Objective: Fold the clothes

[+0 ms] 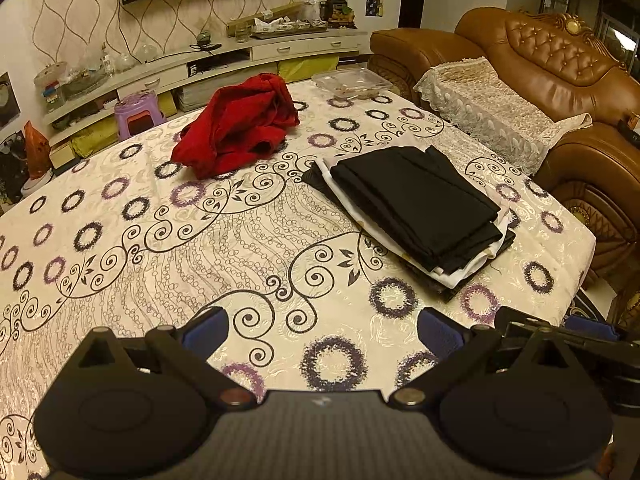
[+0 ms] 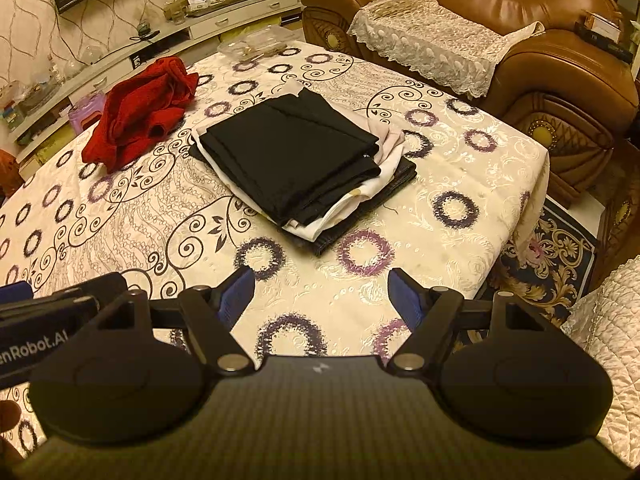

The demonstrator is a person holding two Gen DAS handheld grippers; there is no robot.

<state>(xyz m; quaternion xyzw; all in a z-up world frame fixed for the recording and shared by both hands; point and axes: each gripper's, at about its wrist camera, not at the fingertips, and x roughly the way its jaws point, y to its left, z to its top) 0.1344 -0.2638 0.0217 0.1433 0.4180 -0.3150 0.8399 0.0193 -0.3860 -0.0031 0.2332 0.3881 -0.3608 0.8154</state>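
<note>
A crumpled red garment [image 1: 236, 124] [image 2: 140, 108] lies unfolded at the far side of the table. Nearer and to the right sits a stack of folded clothes [image 1: 416, 208] [image 2: 296, 160], black on top, then white, then dark at the bottom. My left gripper [image 1: 322, 330] hovers open over the patterned tablecloth [image 1: 200, 240], well short of both, with nothing between its blue pads. My right gripper [image 2: 320, 294] is open too and empty, just in front of the folded stack. The right gripper's body [image 1: 560, 340] shows at the lower right of the left wrist view.
A clear plastic tray [image 1: 352, 82] stands at the table's far edge. A brown leather sofa [image 1: 560, 64] with a lace cover runs along the right. A purple stool [image 1: 138, 114] and a TV shelf stand behind the table. A patterned rug [image 2: 548, 256] lies below the table's right edge.
</note>
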